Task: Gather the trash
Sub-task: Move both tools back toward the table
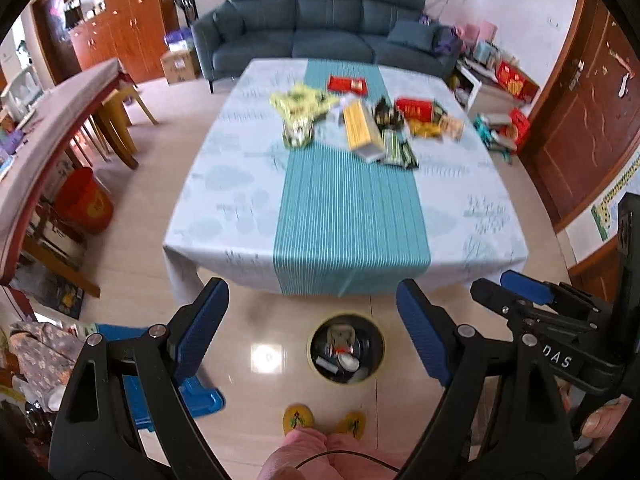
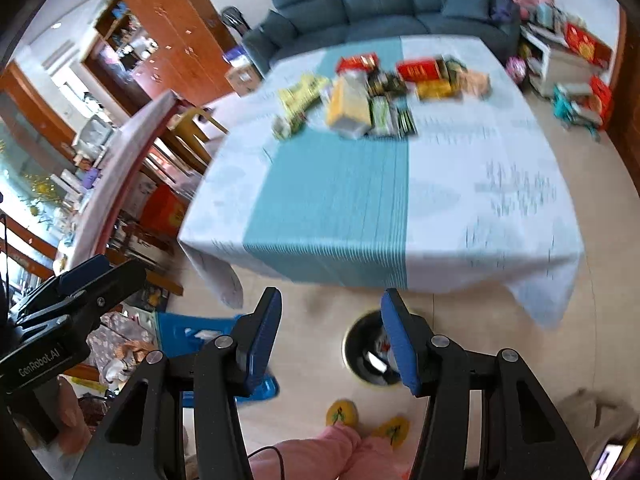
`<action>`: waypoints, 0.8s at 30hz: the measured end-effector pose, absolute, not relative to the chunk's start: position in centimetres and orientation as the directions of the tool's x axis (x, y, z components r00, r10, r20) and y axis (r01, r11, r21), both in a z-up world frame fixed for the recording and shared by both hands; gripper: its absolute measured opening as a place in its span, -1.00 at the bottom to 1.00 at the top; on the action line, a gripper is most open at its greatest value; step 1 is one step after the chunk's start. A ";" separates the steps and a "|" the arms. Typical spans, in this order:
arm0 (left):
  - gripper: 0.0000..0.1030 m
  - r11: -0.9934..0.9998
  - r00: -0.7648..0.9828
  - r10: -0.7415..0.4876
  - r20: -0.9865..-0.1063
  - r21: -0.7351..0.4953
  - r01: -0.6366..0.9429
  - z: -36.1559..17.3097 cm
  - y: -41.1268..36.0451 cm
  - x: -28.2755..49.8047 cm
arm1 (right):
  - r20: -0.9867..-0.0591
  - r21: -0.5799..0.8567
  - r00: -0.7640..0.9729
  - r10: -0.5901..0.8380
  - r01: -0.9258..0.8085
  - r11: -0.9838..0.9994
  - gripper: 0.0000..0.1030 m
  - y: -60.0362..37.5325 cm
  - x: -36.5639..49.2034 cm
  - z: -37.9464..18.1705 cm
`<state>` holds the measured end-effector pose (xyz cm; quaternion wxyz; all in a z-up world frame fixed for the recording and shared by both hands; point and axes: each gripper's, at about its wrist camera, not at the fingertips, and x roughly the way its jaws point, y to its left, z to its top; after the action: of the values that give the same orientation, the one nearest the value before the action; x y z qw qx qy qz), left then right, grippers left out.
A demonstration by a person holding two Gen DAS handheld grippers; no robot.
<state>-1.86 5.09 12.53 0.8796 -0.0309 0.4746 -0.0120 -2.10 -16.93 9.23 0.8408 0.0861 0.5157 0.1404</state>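
Note:
A pile of trash lies on the far half of the cloth-covered table [image 1: 344, 216]: a yellow box [image 1: 360, 126], a green-yellow packet [image 1: 300, 106], a red packet [image 1: 347, 84] and a red box [image 1: 416, 110]. A round bin [image 1: 346, 354] with scraps inside stands on the floor before the table. My left gripper [image 1: 312, 332] hangs open and empty high above the bin. In the right wrist view my right gripper [image 2: 332, 340] is also open and empty, its right finger covering part of the bin [image 2: 366, 354]. The yellow box [image 2: 348, 106] and red box [image 2: 418, 70] show blurred there.
A dark sofa [image 1: 320, 24] stands behind the table. A long table with chairs [image 1: 60, 120] and a red bucket [image 1: 86, 200] are on the left, a blue plastic stool [image 1: 200, 396] on the floor. A person's feet in yellow slippers [image 1: 298, 420] stand below. Boxes clutter the right wall.

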 end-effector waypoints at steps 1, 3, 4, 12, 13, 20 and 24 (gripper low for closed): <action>0.63 0.998 0.559 -0.047 -0.828 -0.066 -0.014 13.4 5.0 -1.6 | -0.834 0.292 0.440 0.332 -0.159 0.943 0.03 -16.9 -1.7 9.9; 0.63 0.997 0.575 -0.047 -0.817 -0.072 -0.021 14.2 4.9 -1.2 | -0.820 0.295 0.456 0.346 -0.180 0.938 0.03 -16.9 -0.8 11.2; 0.63 0.997 0.583 -0.048 -0.811 -0.075 -0.023 14.6 4.9 -1.1 | -0.816 0.294 0.462 0.348 -0.187 0.937 0.03 -16.8 -0.4 11.7; 0.63 0.998 0.599 -0.045 -0.799 -0.066 -0.013 15.4 4.9 2.3 | -0.804 0.314 0.463 0.374 -0.203 0.927 0.03 -16.2 4.5 12.1; 0.63 0.997 0.599 -0.051 -0.799 -0.072 -0.011 15.3 5.1 3.1 | -0.805 0.321 0.458 0.378 -0.201 0.925 0.03 -16.1 5.4 11.9; 0.63 0.992 0.555 -0.114 -0.824 -0.120 0.026 12.3 6.8 11.9 | -0.818 0.325 0.449 0.359 -0.153 0.933 0.03 -15.2 12.7 9.4; 0.63 0.987 0.478 -0.159 -0.864 -0.143 0.069 9.0 7.6 19.0 | -0.833 0.339 0.437 0.339 -0.080 0.937 0.03 -14.6 18.7 7.5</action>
<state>19.03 7.65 9.03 0.8586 -0.0445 0.5063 -0.0662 18.74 -14.57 7.49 0.8382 0.1254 0.5158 0.1249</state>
